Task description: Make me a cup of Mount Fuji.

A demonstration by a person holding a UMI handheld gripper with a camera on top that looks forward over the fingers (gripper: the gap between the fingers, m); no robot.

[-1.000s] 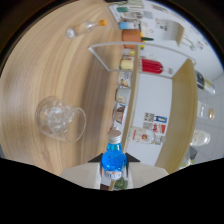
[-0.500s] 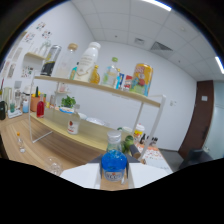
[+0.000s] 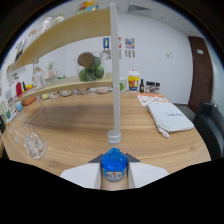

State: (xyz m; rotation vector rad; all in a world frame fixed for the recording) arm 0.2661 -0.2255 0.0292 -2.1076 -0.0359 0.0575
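I see the gripper (image 3: pixel 115 172) at the bottom of my view, its two fingers pinching a small blue bottle (image 3: pixel 114 162) from both sides, so the bottle sits clamped between them, cap toward the table. Just ahead of the fingers stands the base of a white post (image 3: pixel 115 90) that carries a wooden shelf (image 3: pixel 65 30) above. Off to one side of the fingers, a clear glass (image 3: pixel 34 145) rests on the wooden table (image 3: pixel 85 122). On the other side, further out, a white cloth (image 3: pixel 167 116) lies on the table. Beyond, a lower shelf holds a coconut (image 3: pixel 87 60) and green fruit (image 3: pixel 92 74), with jars (image 3: pixel 133 81) near the white wall (image 3: pixel 155 50).
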